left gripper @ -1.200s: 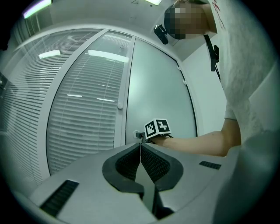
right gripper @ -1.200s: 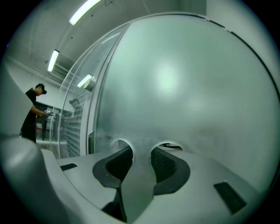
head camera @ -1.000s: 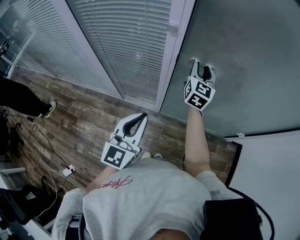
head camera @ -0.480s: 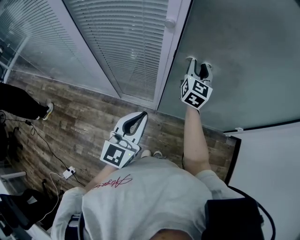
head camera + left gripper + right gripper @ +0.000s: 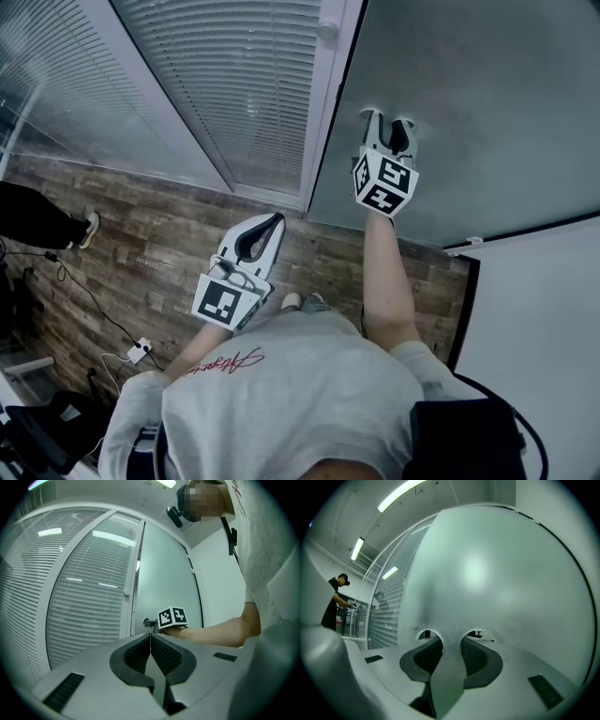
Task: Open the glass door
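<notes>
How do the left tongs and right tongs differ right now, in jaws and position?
The left tongs are closed, pads together with nothing between; the right tongs stand apart. The right tongs' tips look pressed on the frosted glass door, arm outstretched; the left tongs hang back above the wood floor, touching nothing. Shared: neither grips anything.

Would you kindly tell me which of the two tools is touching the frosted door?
The right tool, jaws apart against the frosted door; the left tool is shut and held clear of it.
</notes>
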Available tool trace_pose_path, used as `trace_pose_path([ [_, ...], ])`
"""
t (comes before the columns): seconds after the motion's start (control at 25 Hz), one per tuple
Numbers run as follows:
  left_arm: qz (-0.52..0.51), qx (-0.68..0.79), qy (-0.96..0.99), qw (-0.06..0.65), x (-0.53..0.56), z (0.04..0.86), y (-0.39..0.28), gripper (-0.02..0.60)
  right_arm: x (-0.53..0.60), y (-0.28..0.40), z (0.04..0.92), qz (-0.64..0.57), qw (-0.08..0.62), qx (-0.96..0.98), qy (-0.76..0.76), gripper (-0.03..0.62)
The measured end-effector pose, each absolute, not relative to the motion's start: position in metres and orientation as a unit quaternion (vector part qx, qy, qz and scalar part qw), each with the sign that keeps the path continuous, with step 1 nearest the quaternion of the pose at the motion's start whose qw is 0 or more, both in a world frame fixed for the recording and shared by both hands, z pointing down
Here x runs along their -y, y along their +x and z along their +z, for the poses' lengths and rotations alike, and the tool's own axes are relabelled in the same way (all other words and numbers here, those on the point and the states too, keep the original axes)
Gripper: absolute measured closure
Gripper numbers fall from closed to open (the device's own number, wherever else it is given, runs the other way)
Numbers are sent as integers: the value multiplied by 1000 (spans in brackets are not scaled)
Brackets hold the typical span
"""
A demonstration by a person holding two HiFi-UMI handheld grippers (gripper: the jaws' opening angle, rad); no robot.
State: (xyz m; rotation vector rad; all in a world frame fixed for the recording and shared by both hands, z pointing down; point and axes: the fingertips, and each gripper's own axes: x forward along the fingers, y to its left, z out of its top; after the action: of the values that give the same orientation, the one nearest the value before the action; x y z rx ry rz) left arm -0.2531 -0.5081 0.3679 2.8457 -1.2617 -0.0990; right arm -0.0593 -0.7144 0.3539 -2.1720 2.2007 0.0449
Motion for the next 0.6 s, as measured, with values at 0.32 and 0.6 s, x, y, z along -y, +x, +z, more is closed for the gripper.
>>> trace_pose_path([
  [0.32, -37, 381, 924, 16, 495, 371, -247, 565, 689, -64, 354, 20, 27, -717, -696, 462],
  [0.6, -39, 360, 932, 17, 482, 376, -239, 565, 664, -70, 354, 20, 28, -728, -684, 462],
])
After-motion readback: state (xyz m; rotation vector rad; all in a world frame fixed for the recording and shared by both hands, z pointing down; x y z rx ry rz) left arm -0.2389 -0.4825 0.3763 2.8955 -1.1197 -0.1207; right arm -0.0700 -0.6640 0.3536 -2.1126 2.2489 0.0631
